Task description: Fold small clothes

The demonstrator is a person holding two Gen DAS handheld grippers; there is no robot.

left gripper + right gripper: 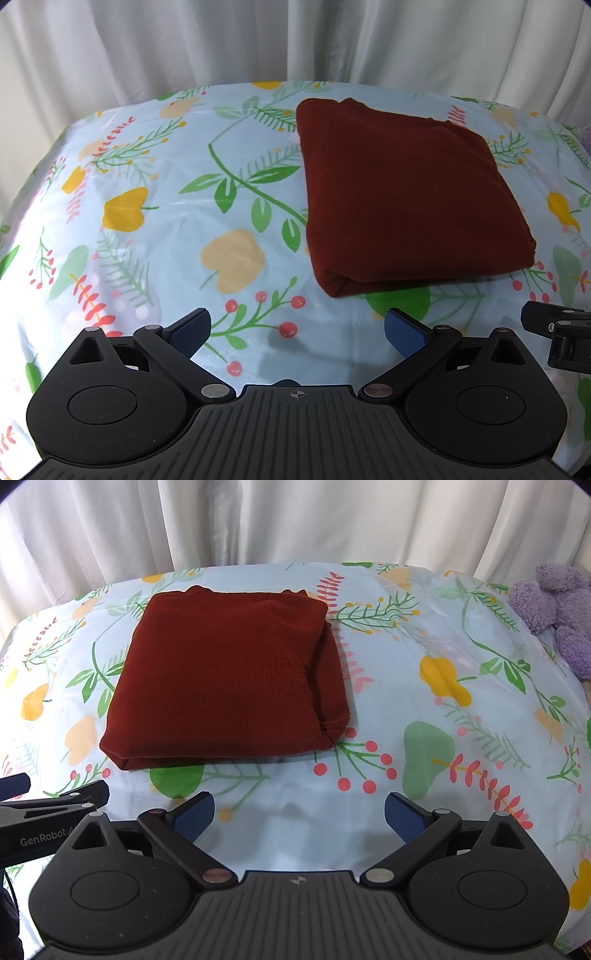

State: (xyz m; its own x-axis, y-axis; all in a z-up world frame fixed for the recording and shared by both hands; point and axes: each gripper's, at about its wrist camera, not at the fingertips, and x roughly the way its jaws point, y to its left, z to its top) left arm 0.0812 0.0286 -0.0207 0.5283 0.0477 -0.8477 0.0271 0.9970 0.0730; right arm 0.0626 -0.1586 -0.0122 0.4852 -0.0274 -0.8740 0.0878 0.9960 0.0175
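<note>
Across the floral sheet (424, 657), which covers the whole work surface in front of a pale curtain (295, 517), the rust-red knit garment (221, 679) lies as a compact, roughly square bundle, already folded over itself, with a rounded fold along its near edge and layered edges stacked on its right side as the right wrist view shows it. Judging from that, the folding looks essentially finished, and the step in hand is a check and tidy: if anything needs doing, I would press lightly on top of the garment to flatten it and square up the stacked layers at its right side, where one layer bulges slightly past the others, without dragging the knit (it looks soft and likely to bunch under a sideways push). Well to the right of the garment, at the sheet's far corner, sits a purple plush toy (557, 609), clear of the work. Nearer than the garment, both tools hover low over the sheet and touch nothing. The left gripper (297, 334) sits just short of the garment's near-left corner, its blue-padded fingers (190, 332) spread wide and empty. The right gripper (299, 816) sits just off the garment's near-right corner, likewise spread wide with nothing between its fingers (404, 818). Each points forward toward the garment, level, side by side, with the edge of the other tool showing in each wrist view.
</note>
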